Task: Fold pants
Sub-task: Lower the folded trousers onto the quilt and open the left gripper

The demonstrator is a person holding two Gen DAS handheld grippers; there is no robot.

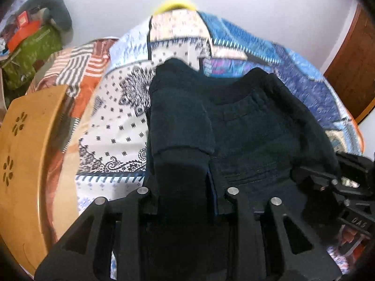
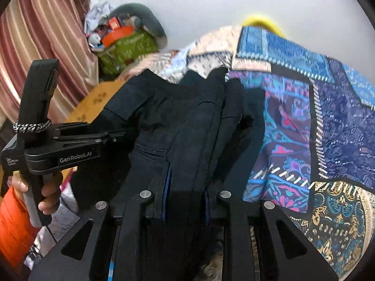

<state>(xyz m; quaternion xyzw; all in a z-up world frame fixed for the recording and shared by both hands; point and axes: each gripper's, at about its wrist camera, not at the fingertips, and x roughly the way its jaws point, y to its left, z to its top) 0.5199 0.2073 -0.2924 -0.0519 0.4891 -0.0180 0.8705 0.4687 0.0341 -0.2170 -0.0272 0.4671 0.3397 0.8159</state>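
Dark navy pants point(image 1: 253, 126) lie on a patchwork bedspread point(image 1: 117, 121). My left gripper point(image 1: 185, 182) is shut on a pant-leg cuff, whose fabric drapes over the fingers and hides the tips. My right gripper point(image 2: 187, 187) is shut on another fold of the same pants point(image 2: 178, 117), with fabric bunched between the blue-padded fingers. The right gripper shows at the right edge of the left wrist view point(image 1: 346, 187). The left gripper, held by a hand, shows at the left of the right wrist view point(image 2: 58, 149).
A wooden footboard point(image 1: 30, 154) with flower cutouts borders the bed on the left. A green bag point(image 2: 126, 49) with clutter and a grey pillow sits by the wall. A striped curtain point(image 2: 35, 35) hangs at the left. A wooden door point(image 1: 351, 70) stands at the right.
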